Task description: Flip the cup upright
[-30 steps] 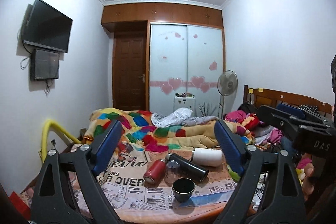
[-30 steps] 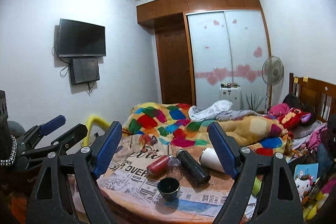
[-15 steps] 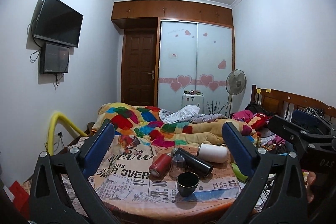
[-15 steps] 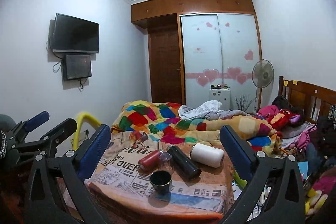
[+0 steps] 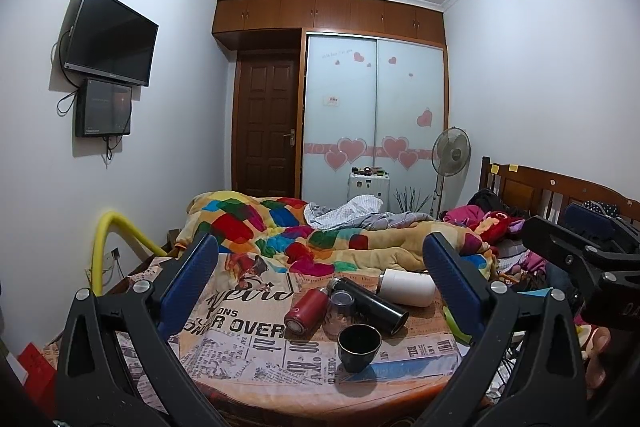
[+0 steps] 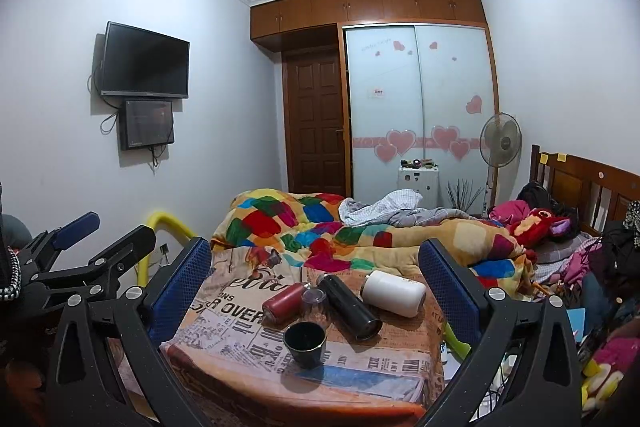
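A small dark cup (image 5: 359, 347) stands upright, mouth up, near the front edge of a newspaper-print cloth (image 5: 240, 343); it also shows in the right wrist view (image 6: 305, 343). Behind it a clear glass (image 5: 340, 311) stands mouth down between a red bottle (image 5: 305, 310) and a black flask (image 5: 370, 305), both lying down. A white bottle (image 5: 407, 287) lies further back. My left gripper (image 5: 320, 259) is open and empty, held well back from the cups. My right gripper (image 6: 316, 259) is open and empty too, also held back.
A bed with a colourful patchwork blanket (image 5: 288, 227) lies behind the cloth-covered surface. A yellow padded rail (image 5: 106, 239) stands at the left. Clothes and toys (image 6: 540, 223) are piled at the right by the wooden headboard. A fan (image 5: 452, 151) stands by the wardrobe.
Both grippers have pulled back and tilted up a little, so the cups and bottles sit lower and smaller in view. Nothing on the cloth has moved.
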Action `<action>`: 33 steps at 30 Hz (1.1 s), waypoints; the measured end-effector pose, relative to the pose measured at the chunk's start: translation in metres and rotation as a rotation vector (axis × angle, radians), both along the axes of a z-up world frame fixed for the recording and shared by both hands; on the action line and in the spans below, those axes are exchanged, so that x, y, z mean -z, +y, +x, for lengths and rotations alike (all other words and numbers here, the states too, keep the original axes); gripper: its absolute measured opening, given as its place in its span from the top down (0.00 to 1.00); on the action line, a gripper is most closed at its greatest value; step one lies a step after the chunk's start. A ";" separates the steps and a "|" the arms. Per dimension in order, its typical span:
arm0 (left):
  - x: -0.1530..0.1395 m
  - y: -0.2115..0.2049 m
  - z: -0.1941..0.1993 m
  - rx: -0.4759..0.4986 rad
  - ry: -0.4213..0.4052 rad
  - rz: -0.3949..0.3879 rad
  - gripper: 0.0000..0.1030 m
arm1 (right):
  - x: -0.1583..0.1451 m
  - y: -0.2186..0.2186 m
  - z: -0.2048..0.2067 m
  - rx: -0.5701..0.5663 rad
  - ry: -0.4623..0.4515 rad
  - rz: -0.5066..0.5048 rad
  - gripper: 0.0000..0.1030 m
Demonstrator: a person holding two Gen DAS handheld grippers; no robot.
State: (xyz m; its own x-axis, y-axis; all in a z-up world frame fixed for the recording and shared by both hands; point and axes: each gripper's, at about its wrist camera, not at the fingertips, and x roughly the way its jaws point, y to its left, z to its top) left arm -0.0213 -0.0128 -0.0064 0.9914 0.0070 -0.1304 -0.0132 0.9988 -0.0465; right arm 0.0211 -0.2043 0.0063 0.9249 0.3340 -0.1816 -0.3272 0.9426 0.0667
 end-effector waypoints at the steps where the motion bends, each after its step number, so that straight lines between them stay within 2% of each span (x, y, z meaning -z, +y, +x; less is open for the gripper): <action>1: 0.000 0.000 0.000 0.001 0.000 0.000 0.00 | -0.001 0.000 0.000 0.001 0.000 0.000 0.00; 33: 0.004 0.004 0.006 0.042 0.017 -0.015 0.00 | 0.000 -0.002 0.000 0.002 0.000 -0.002 0.00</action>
State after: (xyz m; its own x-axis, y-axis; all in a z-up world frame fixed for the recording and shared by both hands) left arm -0.0155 -0.0090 -0.0106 0.9884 -0.0362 -0.1473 0.0274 0.9977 -0.0615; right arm 0.0210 -0.2067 0.0060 0.9254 0.3320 -0.1826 -0.3256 0.9433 0.0646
